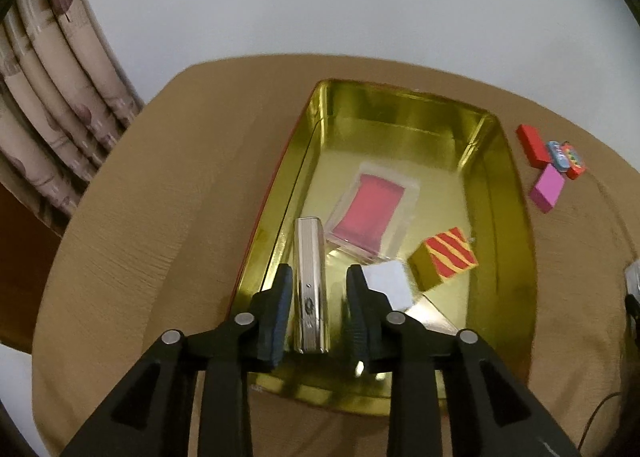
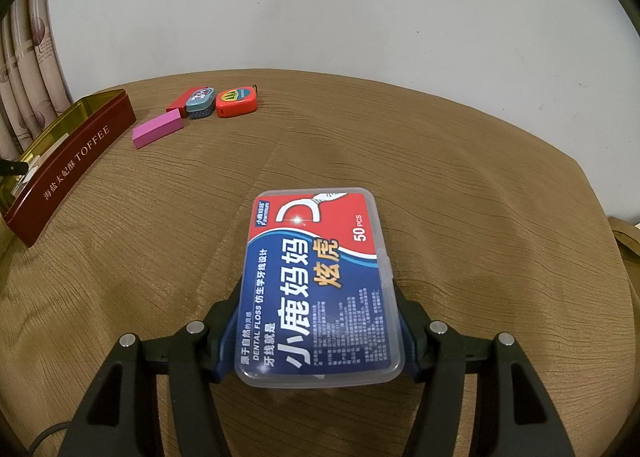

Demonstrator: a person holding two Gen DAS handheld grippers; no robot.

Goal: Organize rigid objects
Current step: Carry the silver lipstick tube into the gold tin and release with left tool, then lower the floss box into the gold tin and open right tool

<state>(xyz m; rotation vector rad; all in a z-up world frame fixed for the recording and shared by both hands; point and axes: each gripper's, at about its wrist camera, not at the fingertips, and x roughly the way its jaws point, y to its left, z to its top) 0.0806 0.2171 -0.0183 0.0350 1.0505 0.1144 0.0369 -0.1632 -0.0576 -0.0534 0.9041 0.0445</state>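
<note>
The left gripper (image 1: pixel 318 277) points down into a gold-lined tin tray (image 1: pixel 516 217) on a tan tablecloth (image 1: pixel 160 217). Between its black fingers (image 1: pixel 282 297) stands a slim silver metal case (image 1: pixel 310 285), close to the left pad, with a clear gap to the right pad. Just ahead lies a clear box with a pink insert (image 1: pixel 370 213). Ahead and right sits a yellow block with red stripes (image 1: pixel 444 257). Beyond the tray's right wall lie a red block (image 1: pixel 530 145), a pink block (image 1: pixel 547 188) and two small tins, touching
</note>
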